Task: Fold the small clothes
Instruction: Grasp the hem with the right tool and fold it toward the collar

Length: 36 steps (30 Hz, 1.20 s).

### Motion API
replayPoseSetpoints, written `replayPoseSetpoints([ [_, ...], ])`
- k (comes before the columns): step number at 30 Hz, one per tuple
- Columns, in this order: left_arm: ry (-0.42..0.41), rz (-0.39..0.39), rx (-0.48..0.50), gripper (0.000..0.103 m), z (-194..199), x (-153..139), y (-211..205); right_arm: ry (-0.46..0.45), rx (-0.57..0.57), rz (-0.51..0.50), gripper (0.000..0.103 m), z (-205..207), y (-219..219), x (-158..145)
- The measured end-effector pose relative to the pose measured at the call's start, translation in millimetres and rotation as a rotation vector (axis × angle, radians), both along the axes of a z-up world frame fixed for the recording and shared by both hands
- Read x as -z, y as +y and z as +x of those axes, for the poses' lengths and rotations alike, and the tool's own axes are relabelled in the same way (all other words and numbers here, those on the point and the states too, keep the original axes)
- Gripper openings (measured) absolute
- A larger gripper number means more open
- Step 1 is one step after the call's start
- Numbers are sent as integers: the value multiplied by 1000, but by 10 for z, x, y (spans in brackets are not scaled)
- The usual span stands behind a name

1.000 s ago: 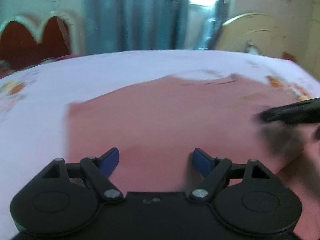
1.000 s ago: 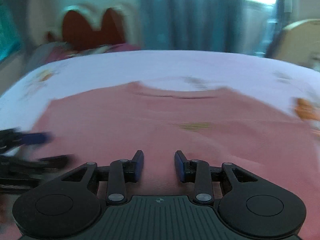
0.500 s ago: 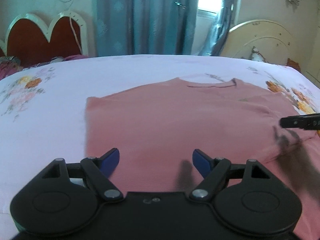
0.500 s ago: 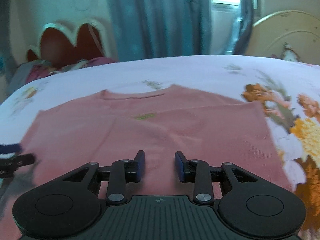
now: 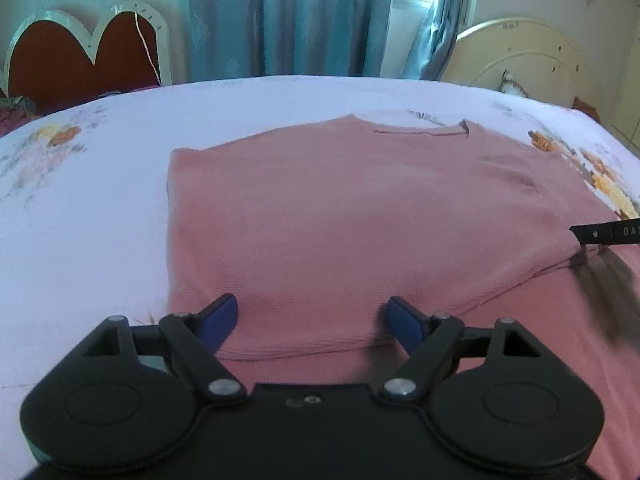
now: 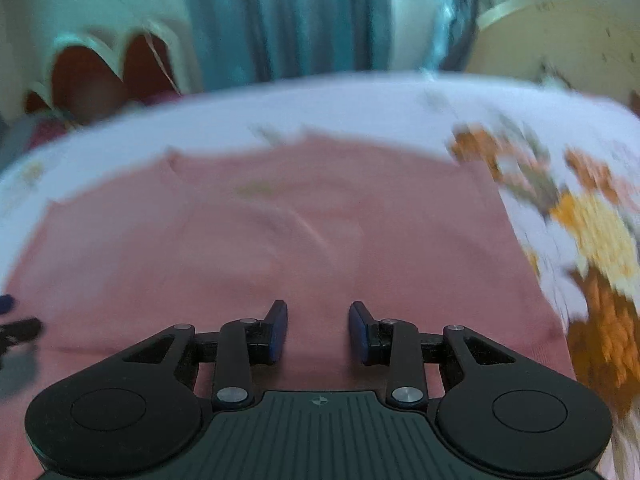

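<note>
Left wrist: pink shirt (image 5: 340, 216) shifted rightward, sharper

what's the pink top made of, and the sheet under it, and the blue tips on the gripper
Pink top: looks like a soft knit, matte, with fine ribbed rows and a stitched hem.
Sheet: seems a smooth woven fabric, white with a printed flower pattern.
Blue pads on the left hand-held gripper: probably rubber or soft plastic, slightly glossy; the look leaves it open.
</note>
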<state>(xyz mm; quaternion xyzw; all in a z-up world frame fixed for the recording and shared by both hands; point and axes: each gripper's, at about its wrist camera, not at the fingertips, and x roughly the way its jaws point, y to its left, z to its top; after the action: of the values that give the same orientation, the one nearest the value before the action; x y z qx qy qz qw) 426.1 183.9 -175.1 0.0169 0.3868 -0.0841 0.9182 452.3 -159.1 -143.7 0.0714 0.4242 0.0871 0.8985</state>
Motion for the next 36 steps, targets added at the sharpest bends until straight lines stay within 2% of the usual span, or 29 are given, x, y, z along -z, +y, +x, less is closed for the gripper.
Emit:
replayPoseSetpoints([
  [5,-2,-5,12,82,-17,6,64,10,-5,23,33,-34,-68,-13],
  [10,-3,-19,16,82,-26,7,103,56,4,124,32,2,-143,-27],
  [11,-3,-18,18,82,-23,6,103,52,-1,130,26,7,-151,-29],
  [12,-2,-17,20,82,-21,3,103,46,-19,138,8,8,-147,-36],
  [17,-16,-19,10,81,-58,-2,160,-6,-12,150,8,-131,-199,-186],
  [20,-23,-6,26,81,-83,11,162,29,-21,122,8,-156,-169,-85],
  [23,-15,-3,30,81,-64,7,164,22,10,144,8,-114,-180,-28],
  [25,-8,-7,29,81,-52,0,167,20,26,141,8,-87,-188,-61],
  [27,-5,-5,31,81,-50,-2,167,-24,71,120,8,-132,-218,-142],
  [28,-6,-5,31,81,-56,2,170,-22,82,112,8,-137,-235,-140],
  [29,-8,-4,32,81,-60,8,169,26,68,102,8,-100,-236,-74],
  [32,-8,11,33,81,-49,11,153,41,53,81,8,-70,-246,-78],
  [36,-13,43,23,86,-69,-6,103,-2,105,104,10,-183,-317,-184],
])
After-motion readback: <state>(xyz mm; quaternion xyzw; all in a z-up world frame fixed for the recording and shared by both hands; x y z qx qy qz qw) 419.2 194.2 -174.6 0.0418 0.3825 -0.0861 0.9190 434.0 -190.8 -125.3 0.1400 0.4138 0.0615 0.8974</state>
